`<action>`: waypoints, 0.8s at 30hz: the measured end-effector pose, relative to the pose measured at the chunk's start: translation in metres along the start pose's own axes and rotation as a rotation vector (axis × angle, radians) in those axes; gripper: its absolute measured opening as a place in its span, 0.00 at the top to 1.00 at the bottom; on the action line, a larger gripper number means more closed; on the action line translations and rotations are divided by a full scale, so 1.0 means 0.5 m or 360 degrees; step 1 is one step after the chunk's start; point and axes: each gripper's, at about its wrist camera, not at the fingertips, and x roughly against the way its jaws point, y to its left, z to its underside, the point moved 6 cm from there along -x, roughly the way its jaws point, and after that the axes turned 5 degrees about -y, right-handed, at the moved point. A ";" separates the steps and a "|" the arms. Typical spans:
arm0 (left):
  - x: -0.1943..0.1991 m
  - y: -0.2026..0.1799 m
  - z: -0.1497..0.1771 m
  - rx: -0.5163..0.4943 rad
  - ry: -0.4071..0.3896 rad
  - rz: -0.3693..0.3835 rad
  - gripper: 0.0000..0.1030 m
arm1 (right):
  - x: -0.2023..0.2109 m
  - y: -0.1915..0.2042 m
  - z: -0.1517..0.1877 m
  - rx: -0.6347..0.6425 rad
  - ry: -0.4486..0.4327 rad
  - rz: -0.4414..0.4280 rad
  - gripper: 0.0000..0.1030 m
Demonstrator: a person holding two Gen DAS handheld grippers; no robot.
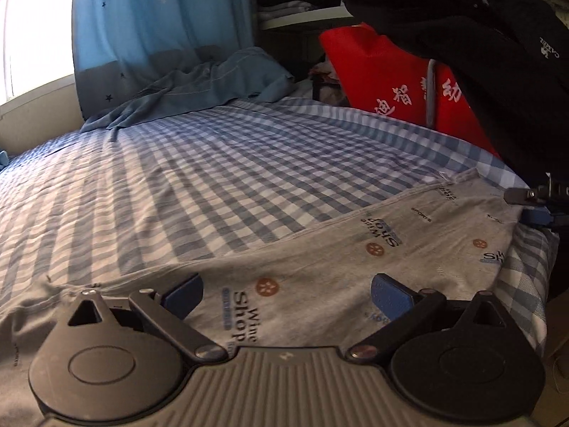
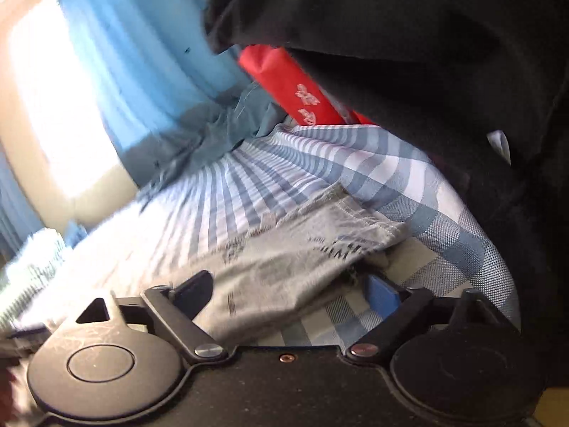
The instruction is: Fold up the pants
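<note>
Grey pants (image 1: 355, 267) with printed words and brown dots lie flat along the near edge of a bed with a blue-and-white checked sheet (image 1: 213, 163). My left gripper (image 1: 286, 293) is open just above the pants, its blue pads (image 1: 389, 297) spread wide, with nothing between them. My right gripper (image 2: 290, 293) is open over the pants' end (image 2: 302, 249), which lies between its fingers. The view is blurred. The right gripper also shows at the right edge of the left wrist view (image 1: 533, 203), at the pants' far end.
A crumpled blue garment (image 1: 199, 89) lies at the bed's far side under a blue star curtain (image 1: 160, 17). A red bag with white characters (image 1: 398, 78) and dark hanging clothes (image 1: 480, 35) crowd the right side. A bright window (image 1: 32, 35) is on the left.
</note>
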 end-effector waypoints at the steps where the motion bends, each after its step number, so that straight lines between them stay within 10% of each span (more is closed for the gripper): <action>1: -0.008 -0.008 0.005 -0.0014 0.0009 0.0000 0.00 | -0.004 -0.007 -0.005 -0.0060 -0.0004 -0.0005 0.21; 13: -0.022 0.030 0.030 0.0126 0.0138 -0.0015 0.00 | -0.043 -0.047 -0.047 -0.0257 -0.0102 0.0265 0.89; 24: 0.025 0.119 0.008 0.0612 0.0131 0.0128 0.00 | -0.016 0.154 -0.073 0.0612 -0.0267 0.0239 0.95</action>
